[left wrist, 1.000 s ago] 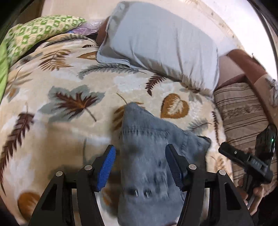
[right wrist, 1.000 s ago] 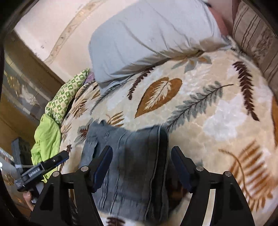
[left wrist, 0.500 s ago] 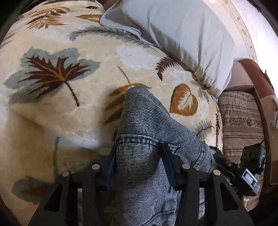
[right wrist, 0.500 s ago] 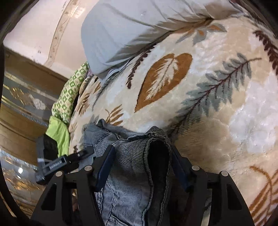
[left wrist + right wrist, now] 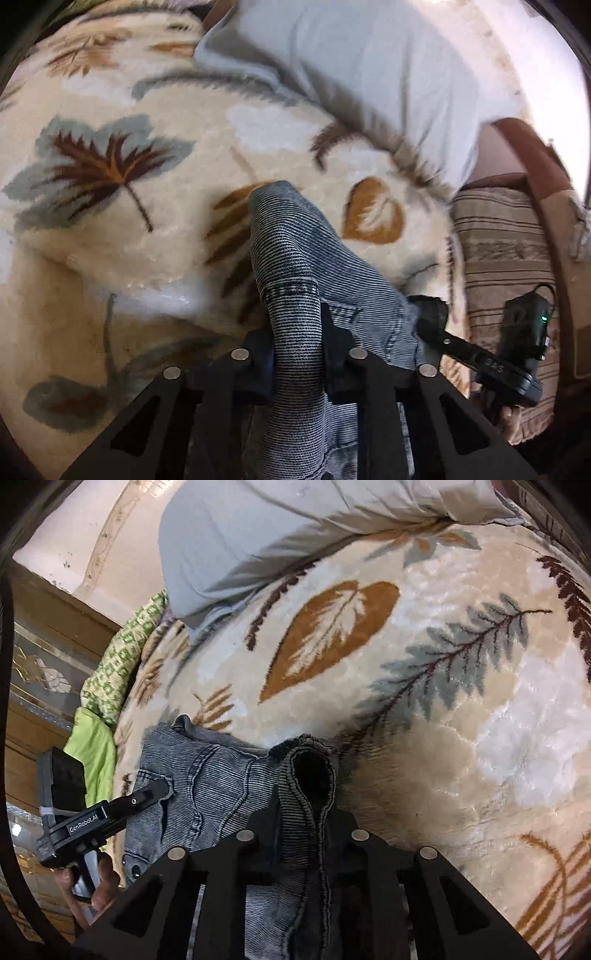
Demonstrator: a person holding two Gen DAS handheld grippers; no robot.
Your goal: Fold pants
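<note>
Blue-grey denim pants lie bunched on a cream leaf-patterned blanket. My left gripper is shut on a raised fold of the pants, which stands up between the fingers. My right gripper is shut on another edge of the pants, pinching a seam with a dark opening above it. The right gripper shows in the left wrist view at the pants' right side. The left gripper shows in the right wrist view at the pants' left side.
A grey pillow lies at the head of the bed, also in the right wrist view. A striped brown cushion sits at the right. Green cloths lie at the left edge beside wooden furniture.
Both grippers have closed from open onto the pants and pulled the denim up into raised folds. The pants lay flat between the open fingers a second ago.
</note>
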